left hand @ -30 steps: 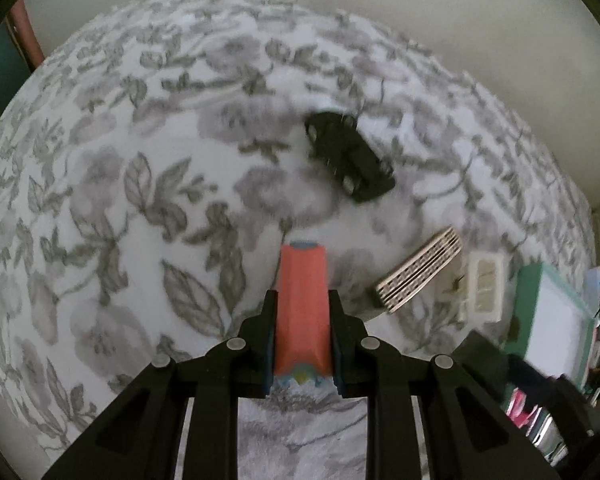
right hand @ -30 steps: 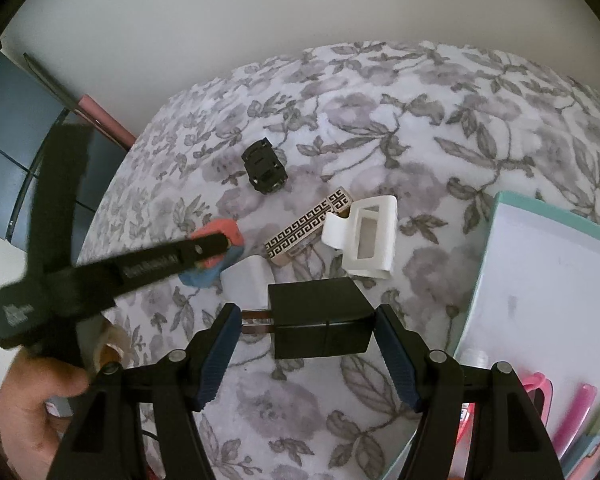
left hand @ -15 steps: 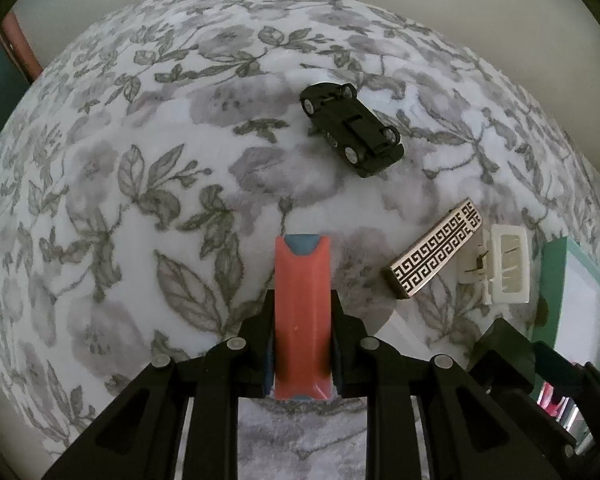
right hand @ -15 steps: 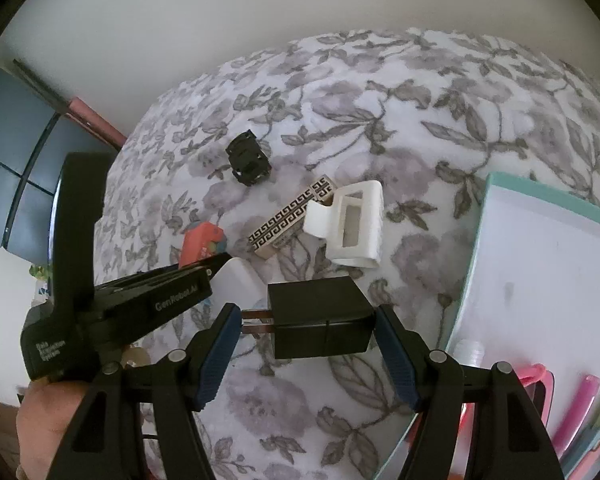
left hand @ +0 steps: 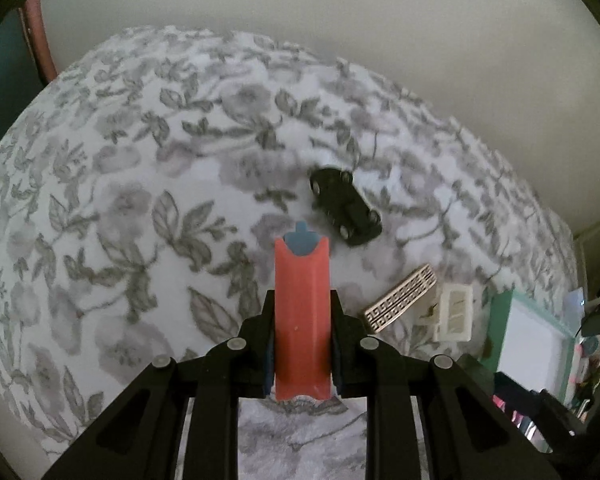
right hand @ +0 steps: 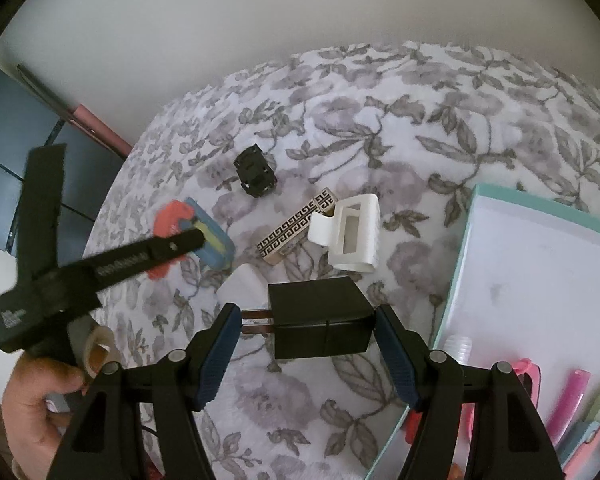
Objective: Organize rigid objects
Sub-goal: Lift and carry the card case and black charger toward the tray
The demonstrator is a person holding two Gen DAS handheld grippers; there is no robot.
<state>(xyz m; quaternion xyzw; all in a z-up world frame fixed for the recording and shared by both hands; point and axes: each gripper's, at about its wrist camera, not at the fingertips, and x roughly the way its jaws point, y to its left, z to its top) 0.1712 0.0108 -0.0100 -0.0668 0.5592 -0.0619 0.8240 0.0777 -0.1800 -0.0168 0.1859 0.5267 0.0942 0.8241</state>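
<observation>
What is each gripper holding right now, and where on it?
The left gripper clamps a red-and-blue toy by its long sides near one end. The right gripper holds a black charger end to end, prongs against one pad.

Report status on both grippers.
Left gripper shut on red toy. Right gripper shut on black charger. Car, patterned box, white clip loose on blanket.

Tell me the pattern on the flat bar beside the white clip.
Black Greek-key meander on cream bar; right wrist view.
</observation>
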